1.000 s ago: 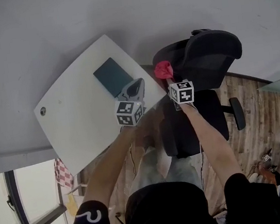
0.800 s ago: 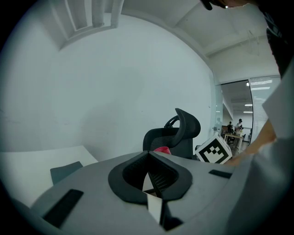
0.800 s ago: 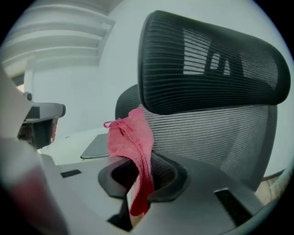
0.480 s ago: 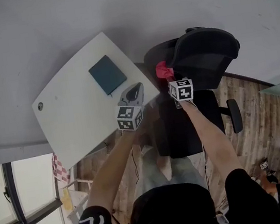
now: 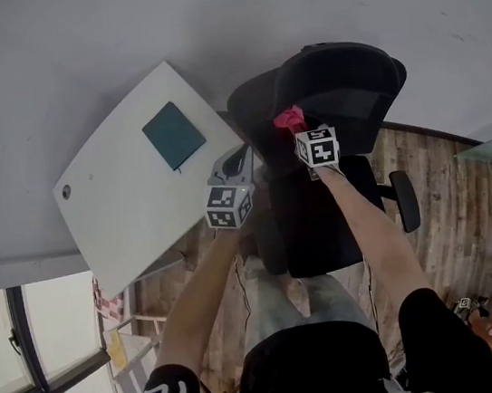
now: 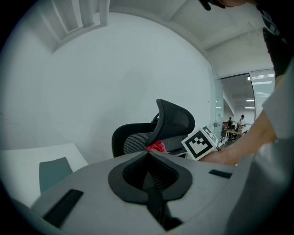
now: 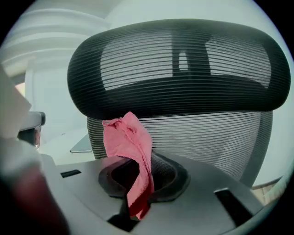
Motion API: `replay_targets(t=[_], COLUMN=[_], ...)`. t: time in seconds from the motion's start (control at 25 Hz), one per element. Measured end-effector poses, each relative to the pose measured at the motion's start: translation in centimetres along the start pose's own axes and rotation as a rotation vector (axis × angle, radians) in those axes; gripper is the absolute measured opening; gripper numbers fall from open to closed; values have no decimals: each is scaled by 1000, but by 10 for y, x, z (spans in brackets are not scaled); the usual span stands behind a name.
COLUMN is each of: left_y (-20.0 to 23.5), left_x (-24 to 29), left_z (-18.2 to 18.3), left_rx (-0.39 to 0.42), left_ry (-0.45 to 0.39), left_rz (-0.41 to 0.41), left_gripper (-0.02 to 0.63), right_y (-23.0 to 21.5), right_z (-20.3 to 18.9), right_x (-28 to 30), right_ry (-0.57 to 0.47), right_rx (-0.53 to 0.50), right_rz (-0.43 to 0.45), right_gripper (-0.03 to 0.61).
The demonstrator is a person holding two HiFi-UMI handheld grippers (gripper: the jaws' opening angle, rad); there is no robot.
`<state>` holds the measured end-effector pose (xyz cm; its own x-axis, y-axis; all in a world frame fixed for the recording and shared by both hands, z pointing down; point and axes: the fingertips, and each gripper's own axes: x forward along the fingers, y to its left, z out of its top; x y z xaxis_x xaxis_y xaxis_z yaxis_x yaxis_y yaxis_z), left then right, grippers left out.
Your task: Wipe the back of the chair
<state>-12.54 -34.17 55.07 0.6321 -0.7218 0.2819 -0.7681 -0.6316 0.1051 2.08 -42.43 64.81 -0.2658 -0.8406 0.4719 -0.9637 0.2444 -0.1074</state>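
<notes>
– Has the wiping started yet?
– I'd call this the approach. The right gripper [image 7: 134, 193] is clamped on a pink cloth [image 7: 128, 142] that flops up out of its jaws. It's held right in front of the chair's mesh back [image 7: 206, 137], just under the headrest [image 7: 179, 69]. I can't tell whether the cloth is actually touching the mesh.
– And the other one?
– The left gripper [image 6: 149, 158] has its jaws together on nothing. It hangs beside the chair, near the corner of the white table [image 5: 121, 219], the one with the dark pad [image 5: 174, 135] lying on it.
– So what comes next?
– My guess is to press the cloth onto the mesh and sweep it across, side to side. A light swivel chair may turn away under the push, so the empty gripper might have to steady it
</notes>
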Motion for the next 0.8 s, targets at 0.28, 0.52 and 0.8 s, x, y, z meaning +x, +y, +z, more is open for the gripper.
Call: replay_targets(t=[0.28,0.52,0.8], left_y=[-38,-68,-96], left_x=[22,42,61], left_z=[-2,2,4], left_rx=[3,-4,10], left_ry=[27,53,63], left_rz=[-21,-67,-102], left_gripper=[25,25,25], right_y=[-45,-88,-147], right_z=[0,4,1], right_x=[-13,-28,-50], right_ry=[5,2,-8], right_rx=[0,19,58], right_rz=[-36,-78,-159], right_gripper=[71,71,71])
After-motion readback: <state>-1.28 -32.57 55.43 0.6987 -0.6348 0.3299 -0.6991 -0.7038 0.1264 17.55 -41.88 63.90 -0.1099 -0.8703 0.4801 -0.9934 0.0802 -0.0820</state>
